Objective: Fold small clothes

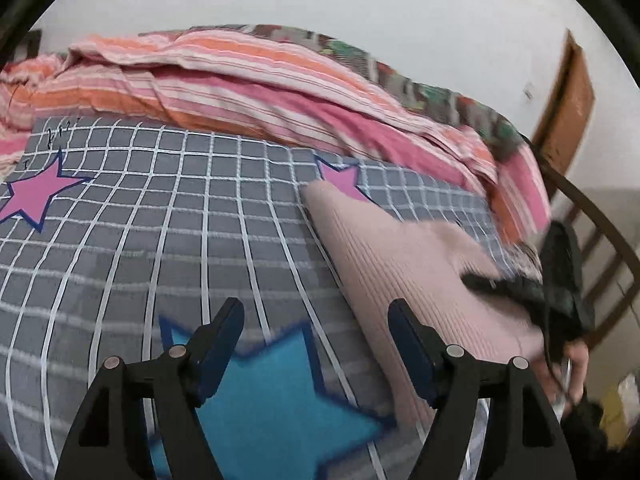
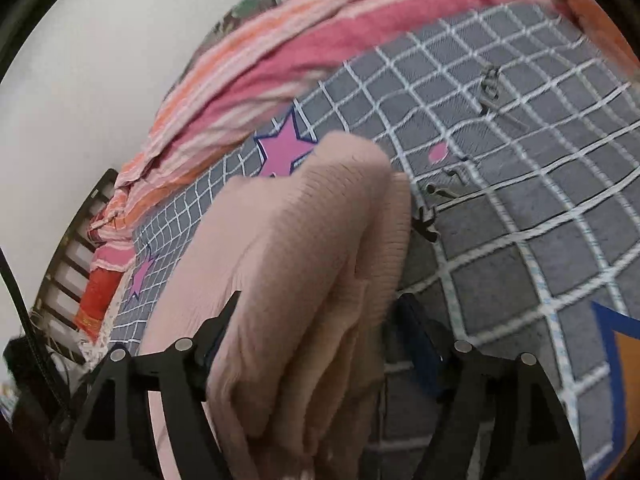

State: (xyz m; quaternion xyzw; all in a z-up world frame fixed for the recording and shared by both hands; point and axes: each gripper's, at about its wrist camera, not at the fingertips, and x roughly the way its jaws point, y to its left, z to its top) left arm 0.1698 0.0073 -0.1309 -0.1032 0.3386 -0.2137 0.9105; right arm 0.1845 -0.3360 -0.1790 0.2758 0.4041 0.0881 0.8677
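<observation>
A pale pink ribbed knit garment (image 1: 400,264) lies folded on the grey checked bed sheet (image 1: 160,220). My left gripper (image 1: 316,312) hovers open over the sheet's blue star, just left of the garment, with nothing between its fingers. In the left wrist view my right gripper (image 1: 492,286) shows as a blurred black shape over the garment's right part, held by a hand (image 1: 576,364). In the right wrist view the garment (image 2: 304,220) is bunched in thick folds between the wide-apart fingers of my right gripper (image 2: 320,304), and its lower end is hidden under the jaws.
A pink and orange striped blanket (image 1: 240,80) is heaped along the far side of the bed, also seen as the blanket (image 2: 300,40) in the right wrist view. A dark slatted bed frame (image 2: 68,256) bounds the bed. A wooden door (image 1: 568,112) stands by the white wall.
</observation>
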